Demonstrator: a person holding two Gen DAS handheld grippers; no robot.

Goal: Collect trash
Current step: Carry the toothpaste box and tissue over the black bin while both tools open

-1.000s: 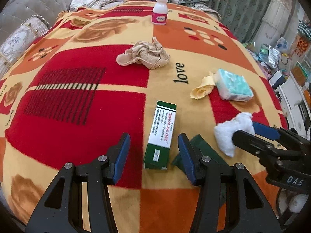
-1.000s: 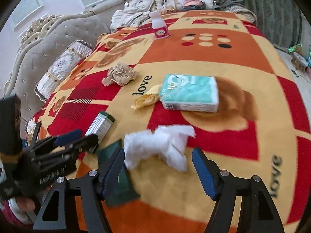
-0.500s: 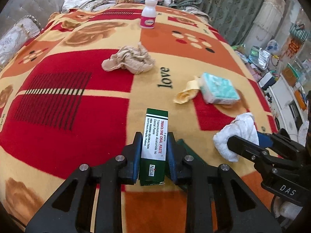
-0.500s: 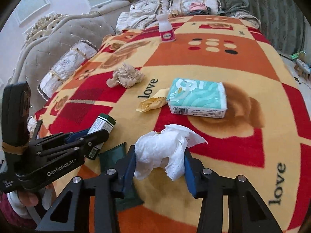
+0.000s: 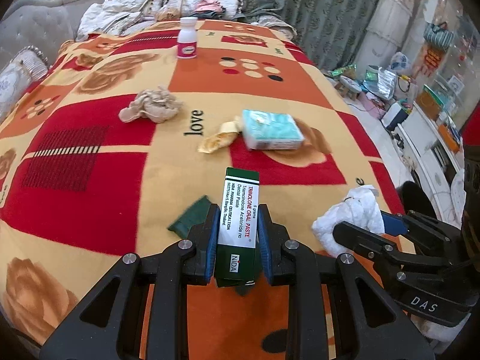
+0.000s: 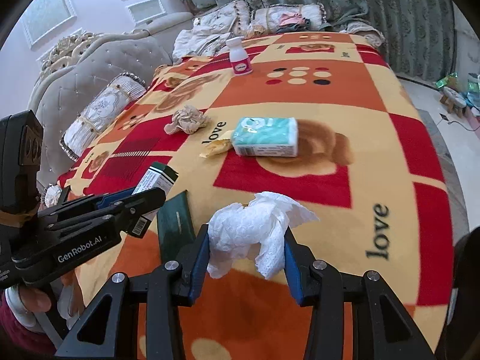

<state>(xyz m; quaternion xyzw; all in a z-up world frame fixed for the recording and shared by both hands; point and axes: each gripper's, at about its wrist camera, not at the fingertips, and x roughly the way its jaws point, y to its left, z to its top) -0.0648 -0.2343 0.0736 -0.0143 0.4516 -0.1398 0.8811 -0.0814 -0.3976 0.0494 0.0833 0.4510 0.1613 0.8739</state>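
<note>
My left gripper (image 5: 237, 231) is shut on a green and white oral paste box (image 5: 240, 219) and holds it above the blanket; the box also shows in the right wrist view (image 6: 156, 180). My right gripper (image 6: 244, 249) is shut on a crumpled white tissue (image 6: 255, 228), lifted off the blanket; it appears in the left wrist view (image 5: 351, 216) too. A dark green flat packet (image 6: 175, 219) lies on the blanket below. A beige crumpled paper (image 5: 153, 106) and a yellow wrapper (image 5: 217, 139) lie farther back.
A teal tissue pack (image 5: 271, 133) lies beside the yellow wrapper. A white bottle with a pink label (image 5: 187, 43) stands at the far end of the blanket. Pillows (image 6: 102, 114) line the sofa on the left. Clutter fills the floor (image 5: 390, 96) on the right.
Both grippers closed, the left on the paste box and the right on the white tissue, then lifted them off the blanket. The dark green packet stayed down.
</note>
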